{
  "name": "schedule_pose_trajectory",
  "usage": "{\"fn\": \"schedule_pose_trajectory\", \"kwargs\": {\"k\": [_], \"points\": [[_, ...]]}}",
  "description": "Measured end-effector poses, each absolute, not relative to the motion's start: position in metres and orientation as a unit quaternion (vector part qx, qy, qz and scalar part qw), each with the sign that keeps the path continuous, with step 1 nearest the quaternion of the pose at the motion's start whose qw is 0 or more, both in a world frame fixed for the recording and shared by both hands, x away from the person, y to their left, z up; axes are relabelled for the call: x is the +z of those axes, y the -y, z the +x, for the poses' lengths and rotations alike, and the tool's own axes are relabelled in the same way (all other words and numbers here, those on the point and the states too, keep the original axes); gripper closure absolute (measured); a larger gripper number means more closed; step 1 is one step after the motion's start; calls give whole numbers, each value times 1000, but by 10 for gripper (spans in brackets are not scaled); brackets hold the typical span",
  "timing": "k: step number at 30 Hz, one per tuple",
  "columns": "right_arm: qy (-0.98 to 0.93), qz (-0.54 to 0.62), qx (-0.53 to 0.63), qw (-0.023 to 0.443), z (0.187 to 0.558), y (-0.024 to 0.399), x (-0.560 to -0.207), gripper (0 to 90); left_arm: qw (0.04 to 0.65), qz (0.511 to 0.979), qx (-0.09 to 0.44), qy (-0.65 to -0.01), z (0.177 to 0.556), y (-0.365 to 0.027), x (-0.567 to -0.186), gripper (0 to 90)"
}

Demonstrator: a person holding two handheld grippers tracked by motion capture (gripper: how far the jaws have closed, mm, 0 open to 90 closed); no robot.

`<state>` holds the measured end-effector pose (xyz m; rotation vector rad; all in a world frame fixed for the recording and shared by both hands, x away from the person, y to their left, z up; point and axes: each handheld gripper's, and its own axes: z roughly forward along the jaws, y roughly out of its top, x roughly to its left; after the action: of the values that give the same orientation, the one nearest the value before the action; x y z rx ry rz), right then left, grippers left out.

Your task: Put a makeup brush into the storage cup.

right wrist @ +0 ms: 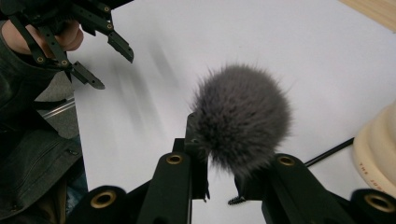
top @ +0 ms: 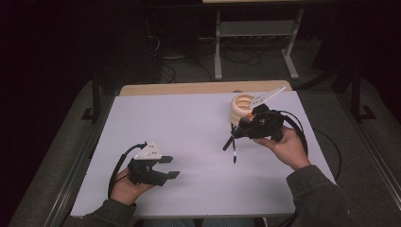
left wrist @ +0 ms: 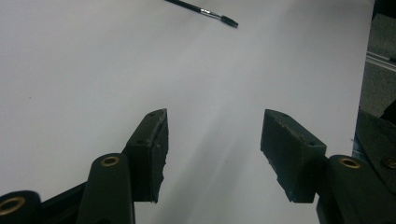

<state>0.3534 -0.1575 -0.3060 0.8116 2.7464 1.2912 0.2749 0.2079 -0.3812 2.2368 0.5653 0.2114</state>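
My right gripper [top: 238,133] hovers over the right half of the white table [top: 179,123], shut on a brush with a fluffy grey head [right wrist: 243,116]. The head bulges out above the jaws in the right gripper view, where the gripper [right wrist: 224,158] clamps the brush just below the fluff. A thin black brush [top: 234,153] lies on the table just below that gripper, and its tip [left wrist: 228,20] reaches into the top of the left gripper view. Low at the left, my left gripper [top: 172,167] rests open, with only bare table between its jaws [left wrist: 215,121].
A cream round holder [top: 242,106] stands at the back right, just behind the right gripper, its side [right wrist: 373,149] close to the jaws. The other hand and its open gripper [right wrist: 93,51] appear far off in the right gripper view. Floor drops off past the table's edges.
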Motion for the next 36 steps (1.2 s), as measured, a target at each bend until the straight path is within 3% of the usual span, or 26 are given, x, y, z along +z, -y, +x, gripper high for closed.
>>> {"fn": "schedule_pose_trajectory", "kwargs": {"k": [36], "points": [[-851,321,414,30,380,194,-276,764,413,875,86,-239,277,-219,-377,351]]}}
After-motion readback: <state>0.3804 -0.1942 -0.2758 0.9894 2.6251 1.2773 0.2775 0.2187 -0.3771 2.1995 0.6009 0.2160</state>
